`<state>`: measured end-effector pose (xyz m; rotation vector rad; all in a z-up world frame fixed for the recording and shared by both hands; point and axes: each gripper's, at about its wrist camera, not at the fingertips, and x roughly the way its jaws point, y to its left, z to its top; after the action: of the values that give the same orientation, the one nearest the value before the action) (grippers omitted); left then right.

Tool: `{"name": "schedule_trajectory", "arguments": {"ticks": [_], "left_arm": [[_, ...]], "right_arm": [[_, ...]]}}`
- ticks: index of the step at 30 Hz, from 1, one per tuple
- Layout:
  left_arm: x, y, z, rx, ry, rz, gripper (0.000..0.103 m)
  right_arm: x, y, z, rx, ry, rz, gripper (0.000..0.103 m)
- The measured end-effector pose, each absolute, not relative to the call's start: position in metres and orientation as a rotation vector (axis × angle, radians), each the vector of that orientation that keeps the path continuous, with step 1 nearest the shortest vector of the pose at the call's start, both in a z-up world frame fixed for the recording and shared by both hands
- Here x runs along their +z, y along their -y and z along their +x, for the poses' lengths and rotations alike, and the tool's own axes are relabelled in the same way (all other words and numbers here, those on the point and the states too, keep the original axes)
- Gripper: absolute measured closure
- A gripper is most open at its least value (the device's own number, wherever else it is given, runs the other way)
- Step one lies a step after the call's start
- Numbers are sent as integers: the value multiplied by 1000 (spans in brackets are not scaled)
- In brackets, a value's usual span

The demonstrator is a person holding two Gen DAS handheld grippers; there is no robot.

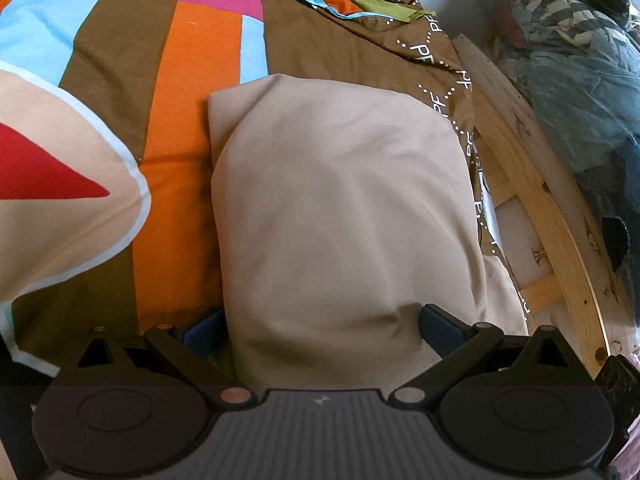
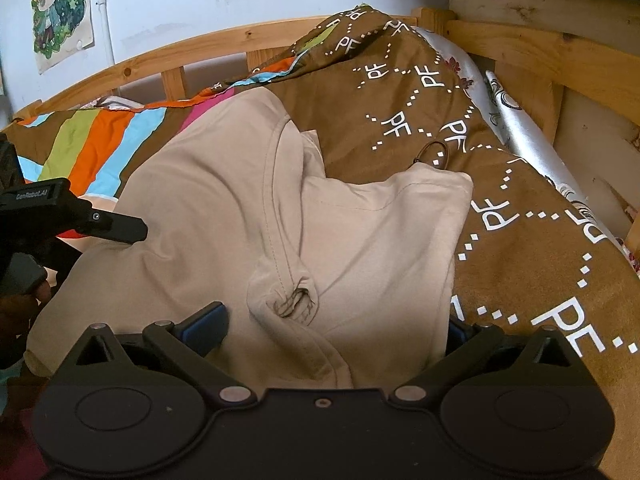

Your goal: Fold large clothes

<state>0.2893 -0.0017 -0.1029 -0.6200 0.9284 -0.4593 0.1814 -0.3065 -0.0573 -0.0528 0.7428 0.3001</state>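
Garment: a beige top [image 2: 224, 200] lies partly folded on the bed, on a brown patterned duvet [image 2: 400, 92]; its neckline seam [image 2: 280, 208] runs down the middle of the right wrist view, and a squared fold corner [image 2: 444, 184] sits toward the wooden bed frame [image 2: 520, 44].
Left gripper [image 1: 320, 328]: jaws spread wide, cloth bulging up between them; the blue pads [image 1: 440, 328] flank the fabric without pinching it, so this reads as pressing or about to grip, not holding.
Right gripper [image 2: 332, 328]: jaws likewise wide, astride the near edge of the garment by a bunched pucker [image 2: 292, 300]; nothing clamped.
Step in hand (judged): taking hold of the near edge with both grippers to carry it over for the next fold.
Doing it well: close each pair of jaws on every layer at the edge, not the top layer alone; hold the two grips level so the fold line runs straight; smooth the pucker before folding, or it will set as a crease.
Risk: the duvet is soft and rumpled, and could be caught along with the garment.
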Motion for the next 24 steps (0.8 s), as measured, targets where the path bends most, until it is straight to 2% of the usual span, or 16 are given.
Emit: {"name": "schedule_trajectory", "arguments": {"ticks": [9,12,17,21,22,24], "left_arm": [[-105,3,295,-464,-934,-632,0],[-105,1,293,-467,-937,-634,0],[-101,5,294,-453,-966,-634,1],[-93,10,290,-421,-957,-601,8],[-91,12,288,-408,-949,-586,11],[-85,17,283,-383,-928,-559,14]], "right_arm": [[-57,305,180,294,-735,-58,2],[-56,304,180,286,-729,-68,9],[-50,306,178,298,-721,-55,40],[-50,309,175,333,-710,-50,58],[-50,308,174,343,-705,-52,68],[-48,305,171,352,-677,-61,77]]}}
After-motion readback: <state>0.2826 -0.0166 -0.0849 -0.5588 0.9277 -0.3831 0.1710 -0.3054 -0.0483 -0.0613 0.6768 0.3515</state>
